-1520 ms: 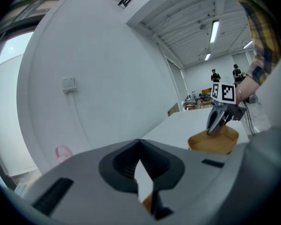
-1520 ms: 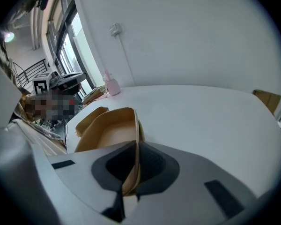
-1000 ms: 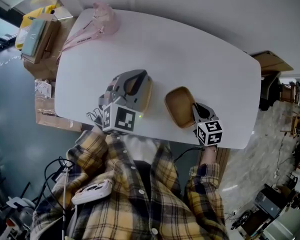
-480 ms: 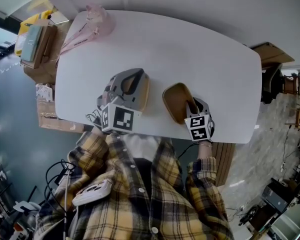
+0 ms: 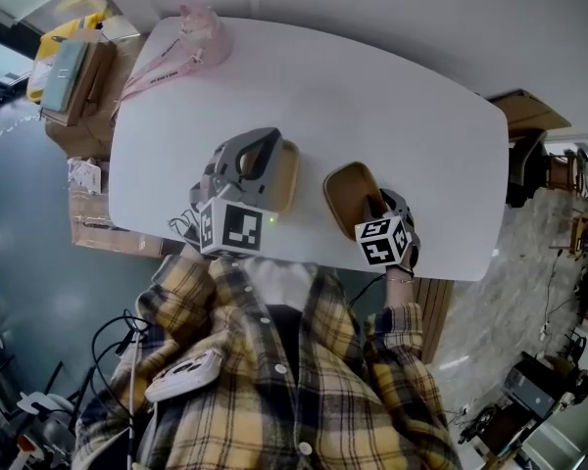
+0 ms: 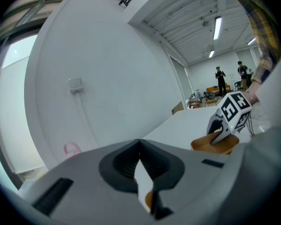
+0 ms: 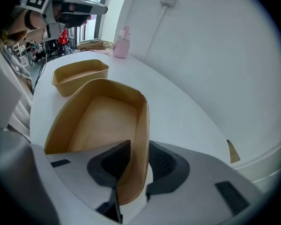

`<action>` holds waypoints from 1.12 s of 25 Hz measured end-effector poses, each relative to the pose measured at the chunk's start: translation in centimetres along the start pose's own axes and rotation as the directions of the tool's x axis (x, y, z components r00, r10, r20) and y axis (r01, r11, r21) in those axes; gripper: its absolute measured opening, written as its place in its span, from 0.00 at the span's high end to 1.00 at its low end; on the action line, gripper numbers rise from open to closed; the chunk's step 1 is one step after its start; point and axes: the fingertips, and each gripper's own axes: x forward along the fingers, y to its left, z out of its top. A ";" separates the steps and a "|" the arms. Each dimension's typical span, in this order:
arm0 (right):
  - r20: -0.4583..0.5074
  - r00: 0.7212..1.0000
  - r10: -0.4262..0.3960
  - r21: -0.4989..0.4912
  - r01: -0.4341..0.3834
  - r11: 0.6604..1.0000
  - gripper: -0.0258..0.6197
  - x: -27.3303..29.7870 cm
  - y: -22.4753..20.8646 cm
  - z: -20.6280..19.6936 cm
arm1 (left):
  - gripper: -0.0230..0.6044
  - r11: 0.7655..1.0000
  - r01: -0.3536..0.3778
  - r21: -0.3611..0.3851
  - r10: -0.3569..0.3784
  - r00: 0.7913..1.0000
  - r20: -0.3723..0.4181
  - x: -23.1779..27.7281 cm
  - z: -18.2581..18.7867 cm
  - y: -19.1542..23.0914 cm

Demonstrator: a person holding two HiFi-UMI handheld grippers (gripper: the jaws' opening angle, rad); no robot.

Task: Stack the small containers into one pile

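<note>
Two small tan containers sit on the white table [image 5: 372,106]. My left gripper [image 5: 270,139] lies over the left container [image 5: 287,172]. Its jaws are shut on a thin strip of that container's wall [image 6: 148,199]. My right gripper [image 5: 376,208] points steeply down at the near end of the right container [image 5: 349,194]. Its jaws have just been opening. This container's wall [image 7: 141,125] stands between the fingers with a gap at the right finger [image 7: 160,164]. From the right gripper [image 7: 139,147] view, the left container [image 7: 80,77] stands behind. The left gripper view shows the right gripper [image 6: 220,131] at its container [image 6: 214,145].
A pink bottle [image 5: 202,29] with a strap lies at the table's far left corner, pink bottle [image 7: 122,45]. Cardboard boxes [image 5: 73,62] stand on the floor past the left edge. The table's near edge runs just under both grippers. Two people [image 6: 230,75] stand far off.
The right gripper has rolled and tipped downward at the right container's near end, its marker cube shifting left. Its jaws have spread off the wall. The left gripper has stayed put.
</note>
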 end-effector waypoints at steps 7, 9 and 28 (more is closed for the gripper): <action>0.109 0.994 -0.029 0.176 0.009 0.984 0.76 -3.4 -0.5 2.8 | 0.93 0.999 -0.020 -0.043 0.020 1.000 -0.002 -1.0 -1.0 2.0; 0.186 0.982 -0.032 0.239 -0.013 0.971 0.76 -5.2 -0.4 4.9 | 0.93 0.998 -0.011 -0.060 0.010 1.000 -0.012 -1.2 -1.8 2.4; 0.255 0.954 0.160 0.531 -0.276 0.801 0.76 -2.6 13.8 12.6 | 0.93 0.954 0.212 -0.210 -0.260 0.937 -0.233 -1.8 -13.5 -0.9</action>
